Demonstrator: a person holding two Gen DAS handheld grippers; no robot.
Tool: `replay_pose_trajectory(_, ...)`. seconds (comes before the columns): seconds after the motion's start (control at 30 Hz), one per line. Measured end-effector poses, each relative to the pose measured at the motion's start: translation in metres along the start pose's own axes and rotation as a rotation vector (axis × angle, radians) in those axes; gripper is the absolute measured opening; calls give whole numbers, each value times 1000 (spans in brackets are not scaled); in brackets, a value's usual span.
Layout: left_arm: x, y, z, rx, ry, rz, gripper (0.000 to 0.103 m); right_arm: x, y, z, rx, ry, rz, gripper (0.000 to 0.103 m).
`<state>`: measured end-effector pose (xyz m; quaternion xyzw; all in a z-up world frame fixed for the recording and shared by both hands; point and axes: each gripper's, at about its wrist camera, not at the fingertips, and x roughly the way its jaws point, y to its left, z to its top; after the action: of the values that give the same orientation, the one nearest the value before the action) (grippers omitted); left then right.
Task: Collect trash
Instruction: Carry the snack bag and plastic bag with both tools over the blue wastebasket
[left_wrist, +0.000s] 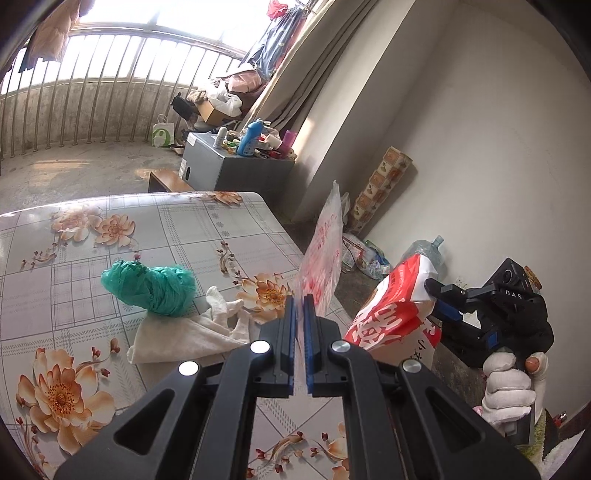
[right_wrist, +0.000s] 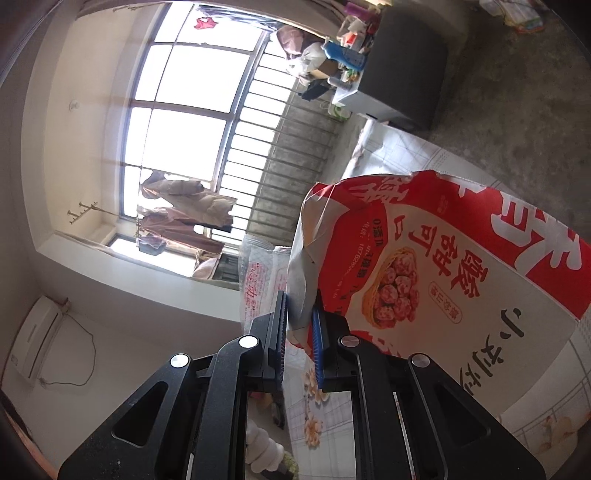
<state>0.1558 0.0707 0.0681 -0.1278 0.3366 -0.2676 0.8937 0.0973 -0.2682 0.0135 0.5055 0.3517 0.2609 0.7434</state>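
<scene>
On the table (left_wrist: 74, 229), a green bag (left_wrist: 151, 286) and cloth (left_wrist: 192, 332) lay near its right edge. The left gripper (left_wrist: 300, 306) pinched a clear bag (left_wrist: 323, 254) nearly shut. Beyond the edge, over open floor (left_wrist: 354, 284), the right gripper (right_wrist: 299, 314) clamped a red bag (right_wrist: 443, 266).

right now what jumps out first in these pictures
A big red-and-white snack bag is pinched in the right gripper, off the table's right edge. The left gripper pinches a thin clear red-printed bag upright. On the floral table lies a crumpled green bag.
</scene>
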Motion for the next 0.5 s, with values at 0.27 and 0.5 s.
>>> replay_pose_trajectory(0.27,32,-60,5,105,69,-93,4,-65,-24,4,41,-160,-31,11)
replay_pose_trajectory(0.5,78,-124,0,208,160,-174,4,-125,-57,7,99,-297,-63,11)
